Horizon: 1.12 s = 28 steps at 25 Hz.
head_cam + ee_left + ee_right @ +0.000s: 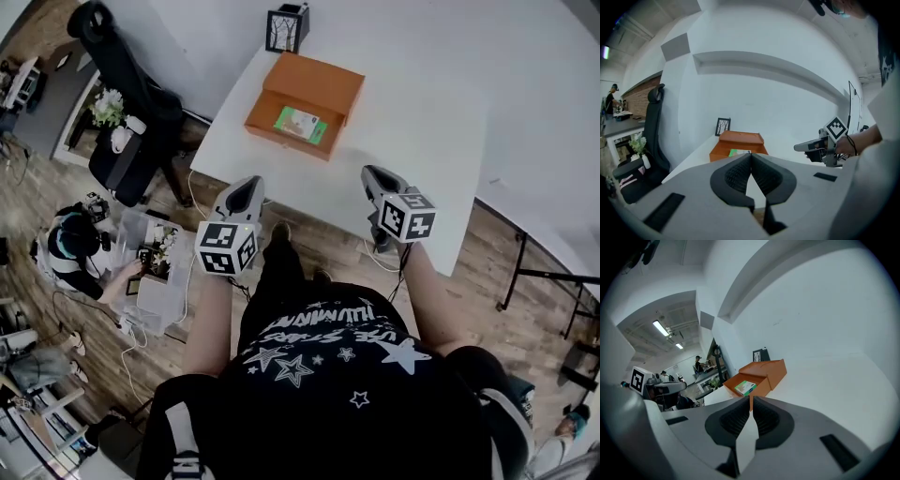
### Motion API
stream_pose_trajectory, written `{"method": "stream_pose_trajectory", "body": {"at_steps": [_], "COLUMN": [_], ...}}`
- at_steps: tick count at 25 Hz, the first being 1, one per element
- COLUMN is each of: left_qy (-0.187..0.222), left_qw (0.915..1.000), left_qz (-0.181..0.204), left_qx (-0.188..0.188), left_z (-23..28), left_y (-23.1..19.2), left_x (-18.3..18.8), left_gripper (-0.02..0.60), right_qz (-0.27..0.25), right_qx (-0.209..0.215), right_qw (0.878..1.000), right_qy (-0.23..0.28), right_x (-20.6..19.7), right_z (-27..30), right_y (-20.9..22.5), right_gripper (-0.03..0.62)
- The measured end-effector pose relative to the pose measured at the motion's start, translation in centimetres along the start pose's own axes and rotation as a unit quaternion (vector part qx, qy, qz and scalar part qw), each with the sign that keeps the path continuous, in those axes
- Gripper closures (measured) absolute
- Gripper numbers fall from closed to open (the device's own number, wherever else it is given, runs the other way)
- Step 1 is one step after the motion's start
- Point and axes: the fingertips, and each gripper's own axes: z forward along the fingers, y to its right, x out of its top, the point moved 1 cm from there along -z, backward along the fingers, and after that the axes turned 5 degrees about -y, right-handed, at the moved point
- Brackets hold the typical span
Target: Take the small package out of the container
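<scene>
An open orange box (305, 101) stands on the white table (412, 122), toward its far left. Inside lies a small green and white package (300, 123). The box (737, 143) also shows in the left gripper view, and in the right gripper view the box (757, 375) holds the package (744, 388). My left gripper (247, 194) hangs at the table's near left edge, shut and empty. To the right, my right gripper (378, 178) sits over the near edge, jaws together with nothing between them. Both are well short of the box.
A small black picture frame (287, 28) stands behind the box at the table's far edge. A black office chair (127, 84) and a flower vase (109, 108) are left of the table. People sit on the wooden floor (84, 272) at the left.
</scene>
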Motion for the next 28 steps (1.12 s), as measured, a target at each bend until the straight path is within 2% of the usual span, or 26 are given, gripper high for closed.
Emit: {"method": "stream_pose_trajectory", "body": {"at_steps": [4, 11, 15, 20, 22, 24, 26, 28], "left_qy": [-0.014, -0.053, -0.082, -0.134, -0.150, -0.163, -0.171, -0.177], "left_qw": [0.9976, 0.9857, 0.9745, 0.9528, 0.9439, 0.9347, 0.9253, 0.9150], "left_qz": [0.041, 0.101, 0.132, 0.179, 0.187, 0.196, 0.215, 0.239], "left_qx": [-0.053, -0.124, -0.162, -0.205, -0.227, -0.248, -0.261, -0.273], "left_z": [4.1, 11.1, 14.8, 18.4, 19.6, 20.5, 21.3, 22.0], "left_y": [-1.3, -3.9, -5.1, -5.6, -5.7, -5.6, -5.5, -5.4], "left_x": [2.4, 5.7, 6.2, 5.9, 5.8, 5.7, 5.5, 5.3], "left_gripper": [0.561, 0.562, 0.561, 0.560, 0.525, 0.432, 0.398, 0.331], "right_qz": [0.020, 0.048, 0.064, 0.085, 0.092, 0.098, 0.103, 0.108], "right_qx": [-0.034, -0.083, -0.111, -0.143, -0.154, -0.163, -0.171, -0.180], "right_qw": [0.999, 0.995, 0.991, 0.985, 0.983, 0.981, 0.979, 0.977], "right_qy": [0.009, 0.025, 0.029, 0.032, 0.035, 0.038, 0.041, 0.042], "right_x": [1.3, 4.6, 5.6, 6.2, 6.6, 7.0, 7.3, 7.4], "right_z": [1.3, 4.1, 5.3, 6.1, 6.6, 6.9, 7.1, 7.2], "right_y": [1.6, 3.9, 5.3, 6.6, 7.0, 7.3, 7.5, 7.7], "right_gripper": [0.540, 0.540, 0.540, 0.540, 0.540, 0.540, 0.540, 0.540]}}
